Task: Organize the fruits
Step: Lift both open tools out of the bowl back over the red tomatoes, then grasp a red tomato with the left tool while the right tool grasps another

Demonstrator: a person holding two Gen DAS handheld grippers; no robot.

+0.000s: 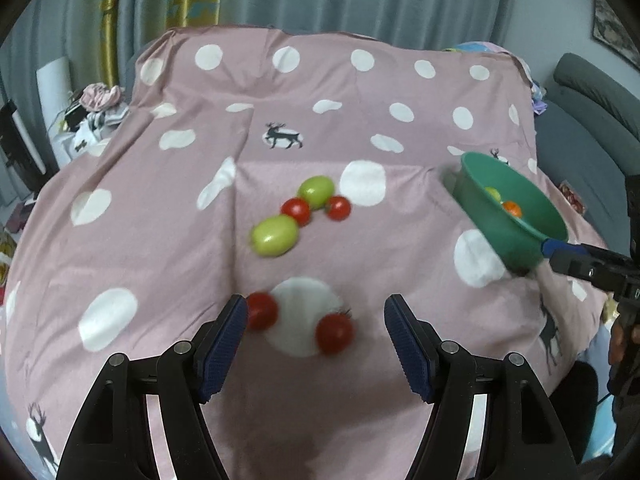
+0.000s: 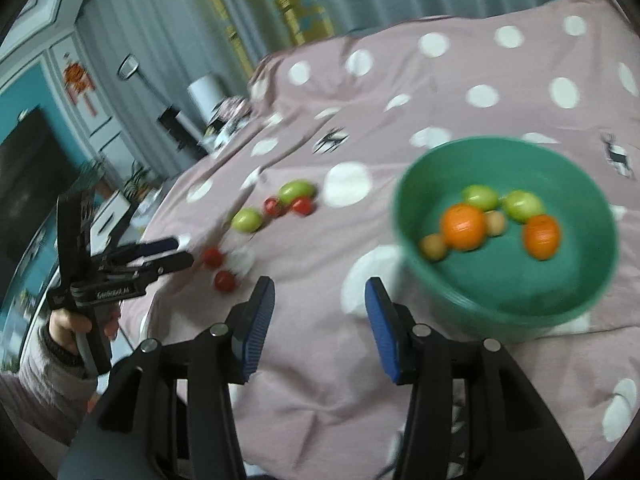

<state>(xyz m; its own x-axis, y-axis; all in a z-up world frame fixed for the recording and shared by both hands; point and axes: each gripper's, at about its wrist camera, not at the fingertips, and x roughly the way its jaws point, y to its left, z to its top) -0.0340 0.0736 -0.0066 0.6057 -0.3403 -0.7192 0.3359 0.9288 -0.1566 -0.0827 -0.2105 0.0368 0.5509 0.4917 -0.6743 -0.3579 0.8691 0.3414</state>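
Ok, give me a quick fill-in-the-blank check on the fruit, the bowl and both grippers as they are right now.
1. The bowl holding the sorted fruit is ____ in colour.
2. Inside the bowl lie two green fruits, two small tan fruits and two ____ ones.
3. On the dotted cloth outside the bowl, the red tomatoes number ____.
4. The left gripper and the right gripper are both open, with ____ between their pads.

Missing words: green; orange; four; nothing
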